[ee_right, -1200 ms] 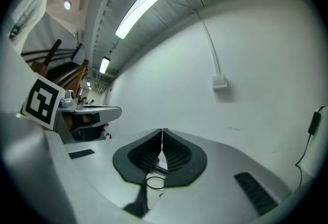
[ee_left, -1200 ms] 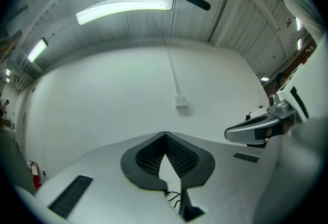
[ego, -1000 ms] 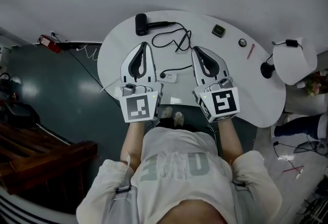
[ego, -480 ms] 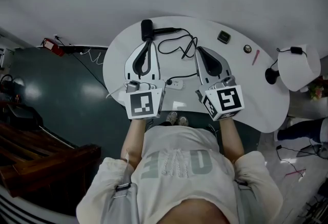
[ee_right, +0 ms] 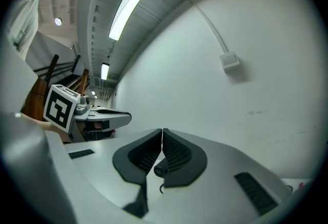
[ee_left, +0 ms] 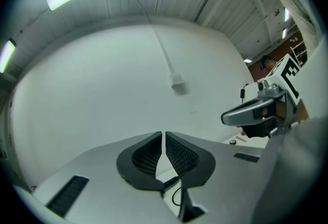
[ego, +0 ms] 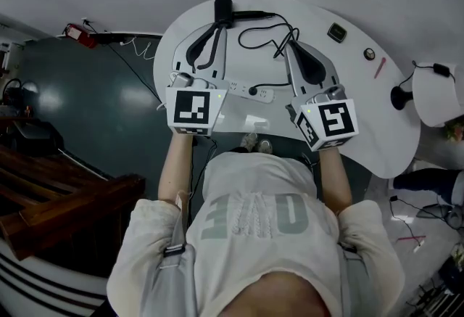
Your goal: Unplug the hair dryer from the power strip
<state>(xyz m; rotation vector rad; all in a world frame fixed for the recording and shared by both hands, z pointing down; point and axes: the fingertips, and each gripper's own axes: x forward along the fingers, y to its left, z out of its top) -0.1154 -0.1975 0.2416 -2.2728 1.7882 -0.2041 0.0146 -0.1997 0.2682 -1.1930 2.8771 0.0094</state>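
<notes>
At twelve o'clock a black hair dryer [ego: 223, 11] is being shown plugged into a white power strip [ego: 238, 88], with left gripper [ego: 215, 27] and right gripper [ego: 290, 48] closed, empty.

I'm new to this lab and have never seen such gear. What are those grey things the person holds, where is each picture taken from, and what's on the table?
There is no robot here: a person holds a hand-operated gripper in each hand. The overhead picture comes from a camera on the person's head, looking steeply down. The other two come from cameras riding on the left gripper and the right gripper, each looking along its own two jaws. The cubes with square markers are parts of the grippers. On the white table lie a black hair dryer, a white power strip and a few small items. Both pairs of jaws are shut, and neither holds anything.
</notes>
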